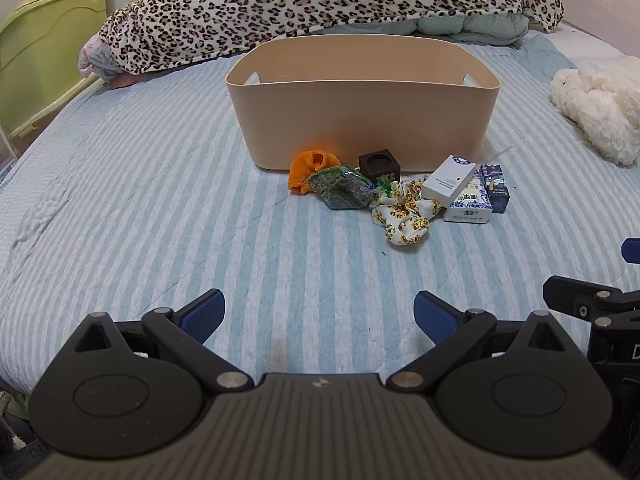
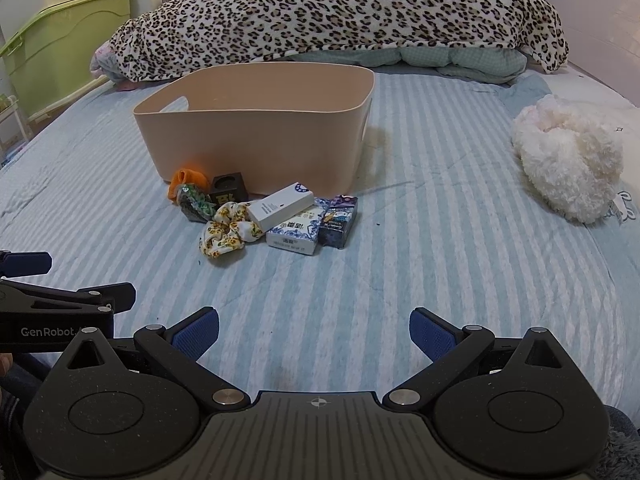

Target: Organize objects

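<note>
In front of the beige bin (image 1: 362, 120), small items are lying clustered, a white box (image 1: 450, 180) partly covering the tissue pack (image 1: 470, 204). The bin's inside is sitting hidden. Both the left gripper (image 1: 319, 316) and the right gripper (image 2: 314, 330) are hovering well short of the bin, jaws spread, holding nothing.

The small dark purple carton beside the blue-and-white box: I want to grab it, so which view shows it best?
The right wrist view: the small dark purple carton shows its whole front, unobstructed. In the left wrist view the carton is partly hidden behind the blue-and-white box.

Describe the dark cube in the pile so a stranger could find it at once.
Find the beige bin on the striped bed. Against its front wall lies a small pile; the dark cube sits there between the orange cloth and the white box. Only it has a round hollow on top.
</note>
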The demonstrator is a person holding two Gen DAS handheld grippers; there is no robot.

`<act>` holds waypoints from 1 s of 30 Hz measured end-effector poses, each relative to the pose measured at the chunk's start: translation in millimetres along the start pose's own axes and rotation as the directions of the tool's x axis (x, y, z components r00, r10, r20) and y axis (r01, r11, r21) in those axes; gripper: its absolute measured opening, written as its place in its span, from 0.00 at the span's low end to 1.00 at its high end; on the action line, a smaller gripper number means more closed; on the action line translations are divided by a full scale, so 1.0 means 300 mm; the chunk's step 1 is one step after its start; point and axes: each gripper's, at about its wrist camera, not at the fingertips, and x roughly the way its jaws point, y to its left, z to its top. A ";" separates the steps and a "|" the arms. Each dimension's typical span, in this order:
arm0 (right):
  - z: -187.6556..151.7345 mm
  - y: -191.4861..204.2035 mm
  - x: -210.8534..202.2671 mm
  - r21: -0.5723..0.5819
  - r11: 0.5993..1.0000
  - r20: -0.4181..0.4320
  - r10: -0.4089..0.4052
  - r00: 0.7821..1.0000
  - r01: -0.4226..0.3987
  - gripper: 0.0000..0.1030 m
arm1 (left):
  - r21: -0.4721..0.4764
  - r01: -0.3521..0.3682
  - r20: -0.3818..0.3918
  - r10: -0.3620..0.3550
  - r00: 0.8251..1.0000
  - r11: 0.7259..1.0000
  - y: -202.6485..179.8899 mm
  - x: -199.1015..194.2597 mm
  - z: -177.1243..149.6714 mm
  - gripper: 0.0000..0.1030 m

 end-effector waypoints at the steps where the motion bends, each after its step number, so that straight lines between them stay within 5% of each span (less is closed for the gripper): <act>1: 0.000 0.000 -0.001 0.001 1.000 0.000 0.000 1.000 0.000 1.00 | 0.000 0.001 0.000 -0.001 1.000 1.000 0.000 0.000 0.000 0.98; 30: 0.016 -0.009 -0.009 -0.004 1.000 0.002 0.000 1.000 0.000 1.00 | 0.013 0.008 0.000 -0.008 1.000 1.000 -0.010 0.009 -0.005 0.98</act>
